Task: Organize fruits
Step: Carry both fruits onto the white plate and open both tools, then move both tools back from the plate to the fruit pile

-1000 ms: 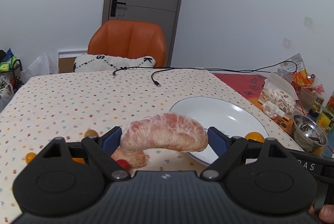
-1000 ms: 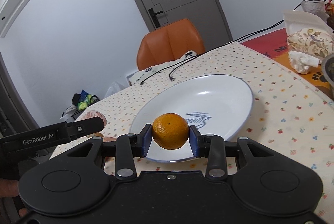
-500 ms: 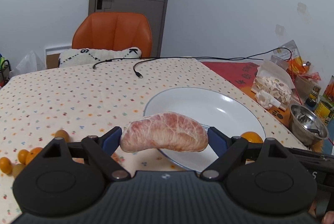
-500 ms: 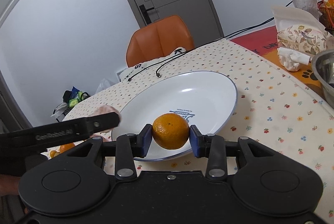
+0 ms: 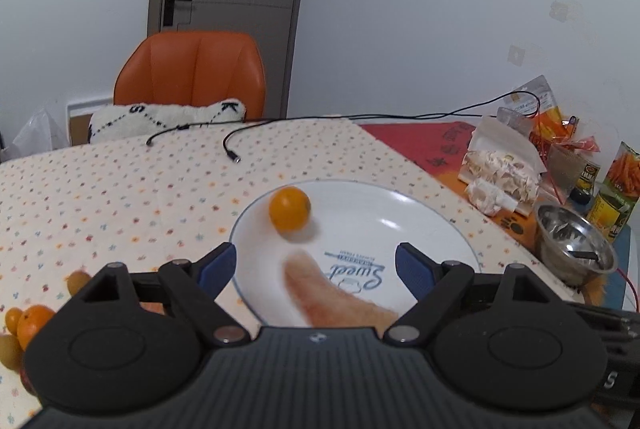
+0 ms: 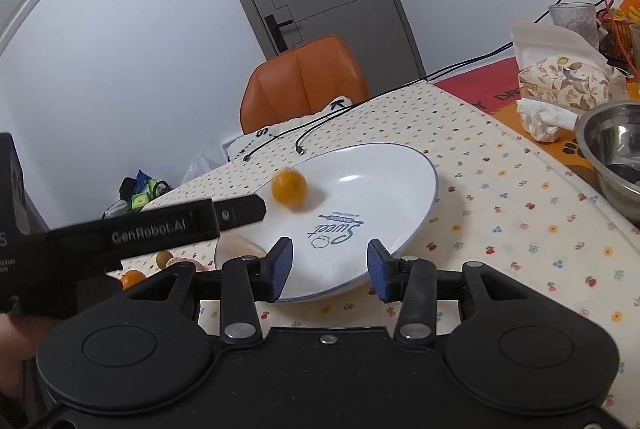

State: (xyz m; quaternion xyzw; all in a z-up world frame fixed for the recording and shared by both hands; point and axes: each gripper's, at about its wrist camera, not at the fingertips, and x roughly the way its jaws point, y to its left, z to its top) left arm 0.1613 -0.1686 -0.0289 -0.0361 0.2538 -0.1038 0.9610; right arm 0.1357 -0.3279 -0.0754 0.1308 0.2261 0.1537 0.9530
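So both claws are spread wide, gripping nothing: left gripper (image 5: 316,263) and right gripper (image 6: 329,263) hang over the near rim of the white plate (image 5: 420,213). Inside it, a blurred orange (image 5: 289,209) sits ahead-left of the left gripper, a blurred pomelo segment (image 5: 320,293) right between its fingers. Steel bowl (image 5: 574,247) to the right, contents unclear.

L gripper (image 5: 316,263) & R gripper (image 6: 328,263): fingers wide apart, nothing between

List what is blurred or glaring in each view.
Left wrist view: the pomelo segment is smeared with motion blur, the orange slightly soft, with glare patches on the white plate. Right wrist view: the orange is streaked; the plate's lettering stays sharp.
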